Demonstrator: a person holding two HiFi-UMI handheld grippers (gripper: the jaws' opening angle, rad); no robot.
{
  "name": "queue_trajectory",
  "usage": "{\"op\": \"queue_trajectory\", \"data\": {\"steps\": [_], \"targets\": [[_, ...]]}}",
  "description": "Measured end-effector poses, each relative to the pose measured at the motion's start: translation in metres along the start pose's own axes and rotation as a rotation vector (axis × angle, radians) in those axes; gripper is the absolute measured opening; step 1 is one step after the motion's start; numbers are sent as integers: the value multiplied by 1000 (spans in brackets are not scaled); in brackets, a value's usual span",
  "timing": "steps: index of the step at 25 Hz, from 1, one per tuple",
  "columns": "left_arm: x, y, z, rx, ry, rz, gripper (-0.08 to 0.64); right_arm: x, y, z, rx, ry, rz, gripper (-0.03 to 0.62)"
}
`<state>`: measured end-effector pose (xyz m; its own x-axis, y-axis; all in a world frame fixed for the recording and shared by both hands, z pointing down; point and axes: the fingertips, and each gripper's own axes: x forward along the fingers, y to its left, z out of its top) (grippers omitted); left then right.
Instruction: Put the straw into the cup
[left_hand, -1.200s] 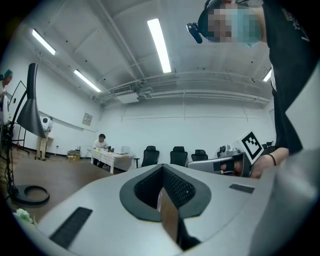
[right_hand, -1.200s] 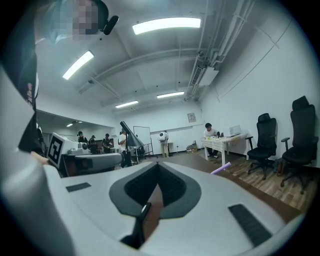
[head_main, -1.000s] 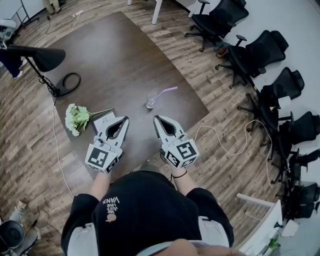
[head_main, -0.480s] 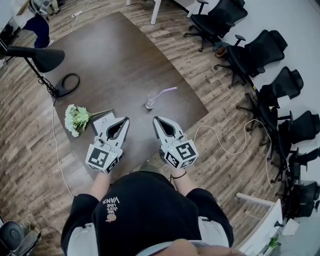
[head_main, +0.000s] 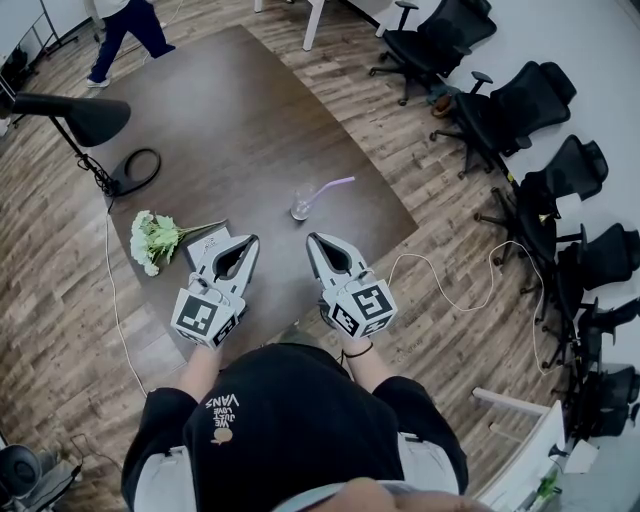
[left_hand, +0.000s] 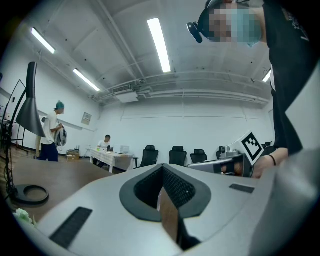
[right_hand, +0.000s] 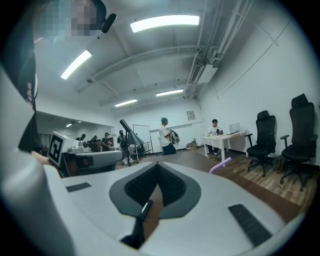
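Head view: one cup (head_main: 300, 206), one straw (head_main: 331, 186).

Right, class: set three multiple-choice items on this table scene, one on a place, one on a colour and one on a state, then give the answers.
1. Where is the straw?
A. standing in the cup
B. lying flat beside it
C. held up in the air

2. What colour is the straw?
A. green
B. purple
C. red

3. How do the jaws of the right hand-held gripper stand?
A. together, with nothing between them
B. wide apart
C. clamped on the straw

Answers:
1 A, as the straw's lower end sits inside the cup and the rest leans out over its rim.
2 B, as it shows pale purple in both the head view and the right gripper view.
3 A, as the right gripper view shows the jaws meeting with nothing between them.
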<state>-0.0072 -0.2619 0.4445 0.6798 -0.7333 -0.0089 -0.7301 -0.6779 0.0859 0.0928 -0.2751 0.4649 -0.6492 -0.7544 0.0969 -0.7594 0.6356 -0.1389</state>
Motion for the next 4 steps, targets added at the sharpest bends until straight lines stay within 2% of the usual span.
{"op": "queue_trajectory", "data": {"steps": [4], "targets": [[2,0,-1,0,5,-1,6,1,-2,-1,-1,0,1,17]]}}
